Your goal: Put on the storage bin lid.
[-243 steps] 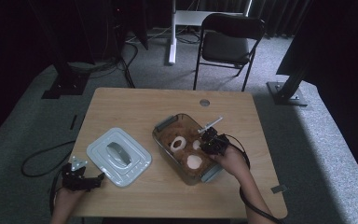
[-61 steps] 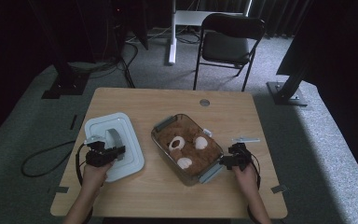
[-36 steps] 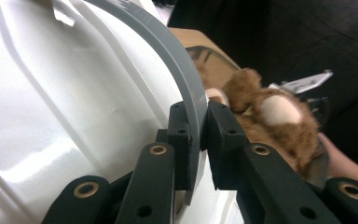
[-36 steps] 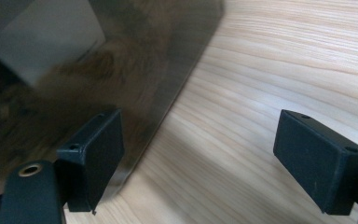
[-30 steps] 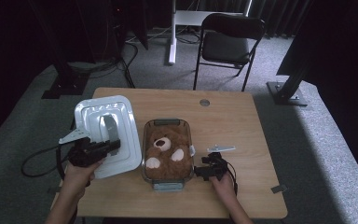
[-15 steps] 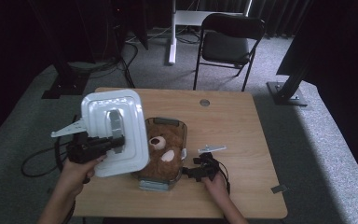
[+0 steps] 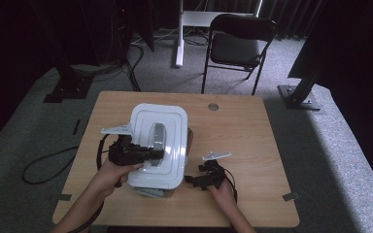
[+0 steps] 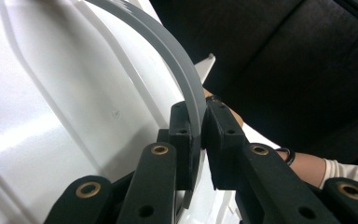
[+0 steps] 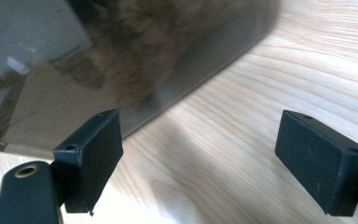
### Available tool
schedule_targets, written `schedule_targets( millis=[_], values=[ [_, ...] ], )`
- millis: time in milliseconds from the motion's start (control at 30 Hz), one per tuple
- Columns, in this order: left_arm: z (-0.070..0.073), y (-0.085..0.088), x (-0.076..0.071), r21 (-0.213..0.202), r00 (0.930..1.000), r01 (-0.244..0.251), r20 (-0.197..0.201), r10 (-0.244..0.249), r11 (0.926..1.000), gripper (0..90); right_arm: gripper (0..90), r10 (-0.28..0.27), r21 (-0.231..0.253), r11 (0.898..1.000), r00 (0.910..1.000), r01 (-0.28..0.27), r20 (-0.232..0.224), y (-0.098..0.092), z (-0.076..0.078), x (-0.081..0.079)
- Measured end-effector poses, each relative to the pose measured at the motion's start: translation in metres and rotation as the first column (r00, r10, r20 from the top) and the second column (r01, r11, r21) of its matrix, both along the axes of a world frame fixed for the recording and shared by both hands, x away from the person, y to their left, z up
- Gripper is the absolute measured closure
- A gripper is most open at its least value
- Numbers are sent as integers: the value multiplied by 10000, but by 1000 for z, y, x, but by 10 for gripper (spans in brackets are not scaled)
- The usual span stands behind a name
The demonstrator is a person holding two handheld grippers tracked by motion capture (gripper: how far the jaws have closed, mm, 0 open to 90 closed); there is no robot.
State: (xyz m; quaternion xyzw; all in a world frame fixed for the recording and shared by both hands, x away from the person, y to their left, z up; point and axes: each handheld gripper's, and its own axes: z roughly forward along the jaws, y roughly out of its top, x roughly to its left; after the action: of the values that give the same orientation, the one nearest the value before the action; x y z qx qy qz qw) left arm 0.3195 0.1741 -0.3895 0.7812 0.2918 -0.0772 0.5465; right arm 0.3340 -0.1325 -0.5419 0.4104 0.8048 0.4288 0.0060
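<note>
Now I lower the white lid (image 7: 158, 145), clamped at its rim by my left gripper (image 8: 198, 140), squarely onto the glass container (image 9: 135, 70) (right gripper (image 9: 214, 158) stands released beside it).

I worked in a dark studio: black curtains (image 7: 291, 19), stand bases (image 7: 298, 97), a folding chair (image 7: 238, 46), grey carpet (image 7: 335, 160).

The white lid (image 7: 158, 145), which lay flat near the tabletop's left edge, is now off the wood and over the glass container (image 7: 150, 191), covering it from above, clamped at its rim by the left gripper (image 7: 143, 154). The container itself has slid from the table's right half toward the middle. The right gripper (image 7: 200, 178), earlier at the container, now stands open just right of it.
</note>
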Motion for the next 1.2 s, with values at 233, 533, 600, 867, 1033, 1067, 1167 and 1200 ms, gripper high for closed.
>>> schedule_targets(
  millis=[233, 533, 600, 867, 1033, 1067, 1167, 1200],
  values=[
    [-13, -10, 17, 175, 9967, 365, -730, -351, 9992, 821, 142, -388, 115, 9992, 9992, 389, -94, -11, 0, 2],
    [-25, -6, 34, 808, 9906, 489, -1312, -380, 9955, 778, 143, -497, 116, 9987, 9987, 498, -64, -14, 0, 4],
    [-27, -5, 35, 1048, 9921, 278, -1249, -145, 9941, 754, 142, -550, 134, 9984, 9984, 551, -90, -15, 1, 4],
    [-26, -14, 37, 1787, 9970, 489, -670, -375, 9827, 703, 143, -691, 135, 9975, 9975, 693, -112, -18, 1, 5],
    [-28, -11, 43, 1519, 9927, 845, -978, -701, 9848, 715, 142, -675, 140, 9976, 9976, 676, -123, -17, 0, 4],
    [-28, -10, 43, 1558, 9934, 759, -965, -613, 9849, 712, 142, -682, 132, 9976, 9976, 684, -116, -18, 0, 4],
    [-23, -10, 38, 1894, 9989, 90, -464, -2, 9818, 636, 143, -689, 141, 9975, 9975, 691, -130, -19, 0, 4],
    [-22, -10, 36, 1983, 9994, -75, -321, 141, 9801, 589, 143, -694, 137, 9975, 9975, 695, -137, -19, 1, 4]
  ],
)
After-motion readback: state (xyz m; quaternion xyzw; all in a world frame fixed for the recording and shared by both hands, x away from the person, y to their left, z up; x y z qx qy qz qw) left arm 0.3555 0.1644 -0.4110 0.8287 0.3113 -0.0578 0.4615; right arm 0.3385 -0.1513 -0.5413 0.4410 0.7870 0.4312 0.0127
